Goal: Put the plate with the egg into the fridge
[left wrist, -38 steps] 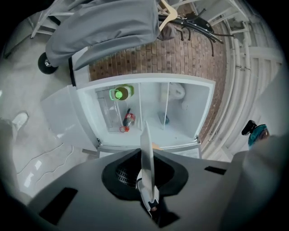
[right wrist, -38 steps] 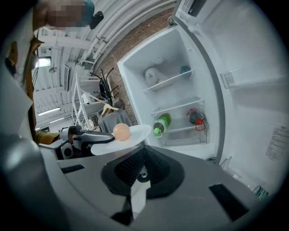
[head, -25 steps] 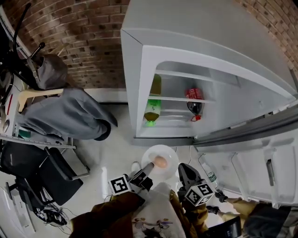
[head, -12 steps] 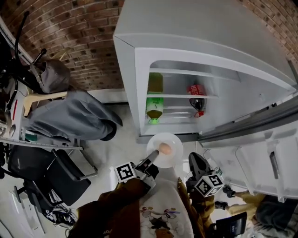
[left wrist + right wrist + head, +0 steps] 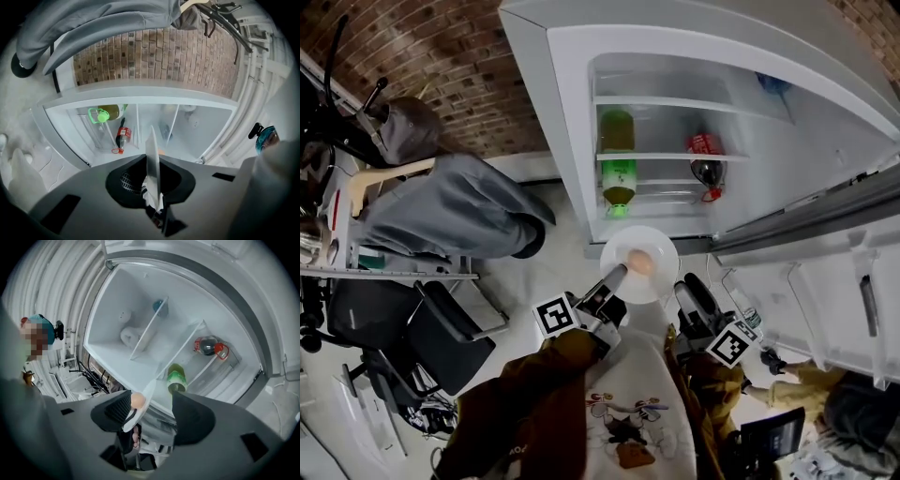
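A white plate [image 5: 654, 246] with a brown egg [image 5: 639, 262] on it hangs level just in front of the open fridge [image 5: 675, 155], below its lower shelf. My left gripper [image 5: 617, 275] is shut on the plate's near rim; the plate [image 5: 152, 154] shows edge-on between its jaws. My right gripper [image 5: 689, 291] stands beside the plate's right edge. Its jaws are opening, and the pads touch nothing. In the right gripper view the plate [image 5: 140, 408] and egg [image 5: 137, 401] show near the left jaw of this gripper [image 5: 152, 416].
On the fridge shelves stand a green-capped bottle [image 5: 619, 173] and a cola bottle [image 5: 708, 164] lying down. The fridge door [image 5: 825, 291] swings out at the right. A grey jacket [image 5: 441, 220] drapes over a chair at the left, with a black chair [image 5: 412, 328] below.
The plate with the egg and both grippers have moved up towards the fridge opening. The left gripper keeps its hold on the rim.
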`<state>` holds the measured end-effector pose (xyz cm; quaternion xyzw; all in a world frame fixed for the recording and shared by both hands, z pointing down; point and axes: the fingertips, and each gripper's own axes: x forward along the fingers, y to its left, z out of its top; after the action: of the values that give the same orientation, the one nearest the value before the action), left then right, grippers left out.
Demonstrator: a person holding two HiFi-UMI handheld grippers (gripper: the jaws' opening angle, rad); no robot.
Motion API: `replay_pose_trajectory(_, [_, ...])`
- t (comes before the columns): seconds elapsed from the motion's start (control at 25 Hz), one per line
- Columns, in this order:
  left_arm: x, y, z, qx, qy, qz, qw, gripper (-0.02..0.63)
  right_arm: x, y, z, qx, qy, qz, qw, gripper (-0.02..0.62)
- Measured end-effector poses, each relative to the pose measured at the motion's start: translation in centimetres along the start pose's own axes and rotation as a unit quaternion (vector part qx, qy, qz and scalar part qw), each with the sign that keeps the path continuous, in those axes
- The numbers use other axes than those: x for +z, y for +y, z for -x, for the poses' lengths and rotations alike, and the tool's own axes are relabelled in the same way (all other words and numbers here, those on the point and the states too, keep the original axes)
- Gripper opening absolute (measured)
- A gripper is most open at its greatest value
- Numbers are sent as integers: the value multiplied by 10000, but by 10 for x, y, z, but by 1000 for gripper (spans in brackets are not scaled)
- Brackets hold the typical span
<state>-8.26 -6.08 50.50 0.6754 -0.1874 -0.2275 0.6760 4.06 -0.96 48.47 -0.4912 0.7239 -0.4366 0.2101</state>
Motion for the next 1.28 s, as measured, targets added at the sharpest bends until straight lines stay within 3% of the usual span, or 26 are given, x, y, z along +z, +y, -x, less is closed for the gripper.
replay_pose_trajectory(0.2, [7,-5,-2,-114,-68,-83,9999,29,-30,13,-17,255,438,-492,9975,258])
replay_pose_trajectory(0.32, [6,-8,-6,-172,-17,-63,9998,29,-43,12,-28,186,593,-897,9940,246])
replay_pose_trajectory(0.44, [4,-4,-7,-85,59,-46,9999,29,-44,19,-31,314,458,-1174,9915,64])
replay_pose_trajectory(0.64, [3,-7,-12,-235,205,-135,9994,31,-41,13,-29,406,380,-1381,9889,18])
replay_pose_trajectory(0.84, [-3,0,-14,-100,369,-207,9991,31,-40,6,-26,132,247,-1549,9875,15])
replay_pose_trajectory(1.28, [-3,-2,-18,-65,573,-650,9962,31,-30,6,-27,41,135,-1633,9865,15])
